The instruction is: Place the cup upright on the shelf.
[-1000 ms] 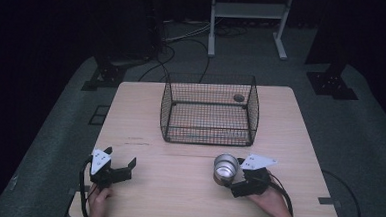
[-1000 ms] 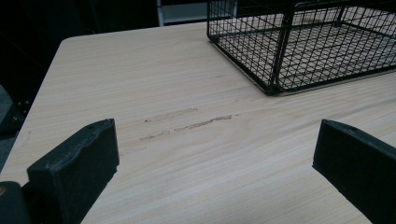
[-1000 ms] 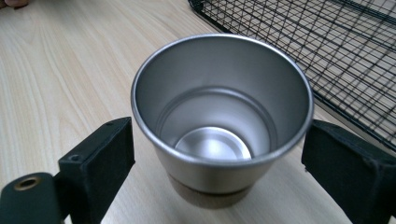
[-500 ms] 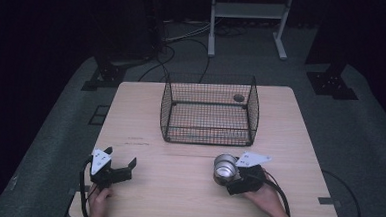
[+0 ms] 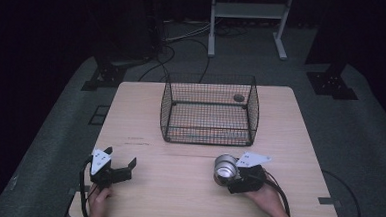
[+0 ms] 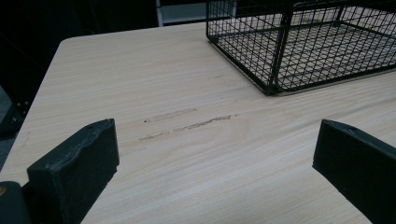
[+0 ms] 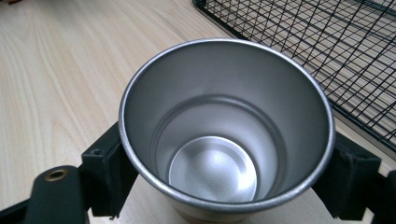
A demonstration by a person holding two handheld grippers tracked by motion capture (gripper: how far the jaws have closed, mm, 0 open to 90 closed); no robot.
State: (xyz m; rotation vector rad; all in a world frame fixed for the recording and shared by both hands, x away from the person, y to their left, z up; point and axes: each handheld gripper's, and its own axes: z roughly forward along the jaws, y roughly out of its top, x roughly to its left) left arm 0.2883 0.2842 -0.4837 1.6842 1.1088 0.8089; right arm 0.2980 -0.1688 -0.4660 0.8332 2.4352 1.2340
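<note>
right gripper (image 5: 229, 176) pinching a steel cup (image 5: 224, 168) near the front edge of the table (image 5: 186, 198)
in the right gripper view the cup (image 7: 227, 135) stands upright with its open mouth up and nothing inside, one black jaw pressed against each side of its wall; in the high view it sits on the wood just in front of the wire basket (image 5: 209, 109), near but apart from it, and the basket's mesh (image 7: 327, 56) fills the upper right of the right gripper view. the left gripper (image 5: 120, 168) rests low at the front left of the table, well apart from the cup, its jaws spread wide over bare wood with nothing between them, a corner of the basket (image 6: 299, 46) farther off
</note>
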